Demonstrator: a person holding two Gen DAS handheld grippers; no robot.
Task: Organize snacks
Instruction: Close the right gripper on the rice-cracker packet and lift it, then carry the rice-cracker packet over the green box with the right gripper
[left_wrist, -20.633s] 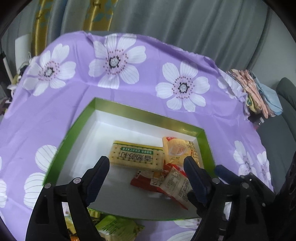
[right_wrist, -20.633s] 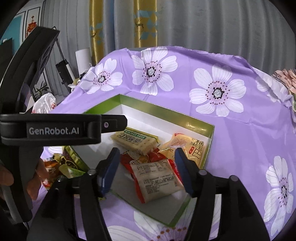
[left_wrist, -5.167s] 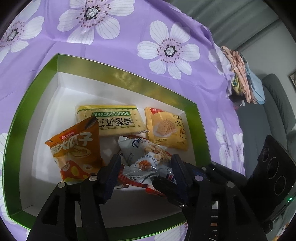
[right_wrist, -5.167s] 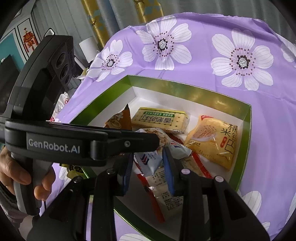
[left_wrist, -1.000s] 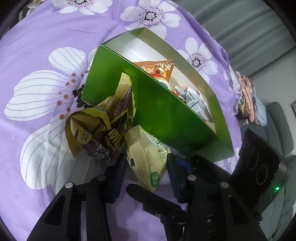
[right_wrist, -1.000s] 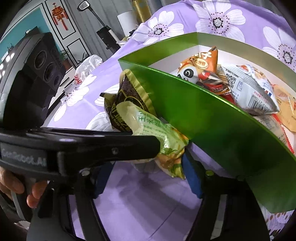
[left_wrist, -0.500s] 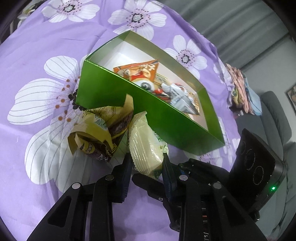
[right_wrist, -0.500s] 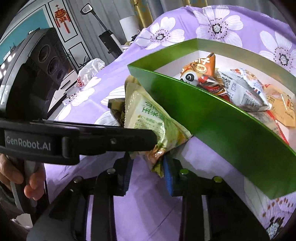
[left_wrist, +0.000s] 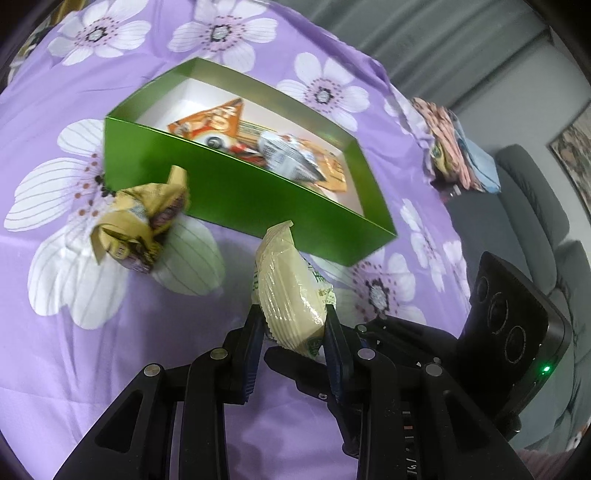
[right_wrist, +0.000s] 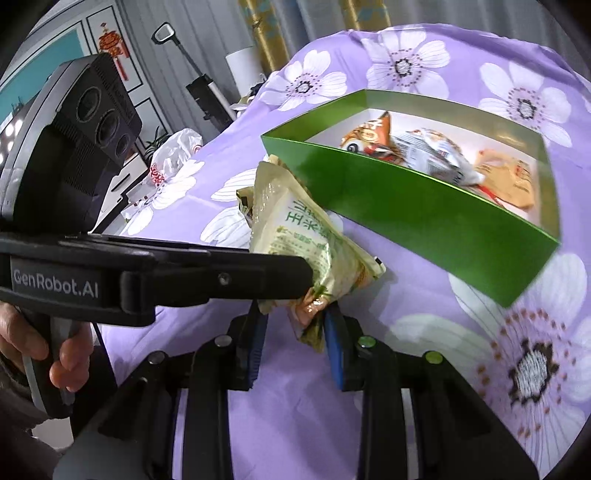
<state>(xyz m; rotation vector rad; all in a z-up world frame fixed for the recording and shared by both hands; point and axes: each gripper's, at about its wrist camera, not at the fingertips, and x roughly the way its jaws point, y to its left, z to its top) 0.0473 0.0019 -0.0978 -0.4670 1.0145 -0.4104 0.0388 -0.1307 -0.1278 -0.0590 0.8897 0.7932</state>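
Now that both claws clamp it, pale green snack packet (left_wrist: 291, 291) is lifted off the cloth: left gripper (left_wrist: 293, 328), right gripper (right_wrist: 293, 325); green box (left_wrist: 236, 195) next; crumpled brown packets (left_wrist: 136, 225) remain left.

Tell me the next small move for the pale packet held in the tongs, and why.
Probably lift the pale packet over the near wall of the green box. The left tongs and right tongs both appear shut on it, it is outside the box before that wall, and other snacks already lie inside.
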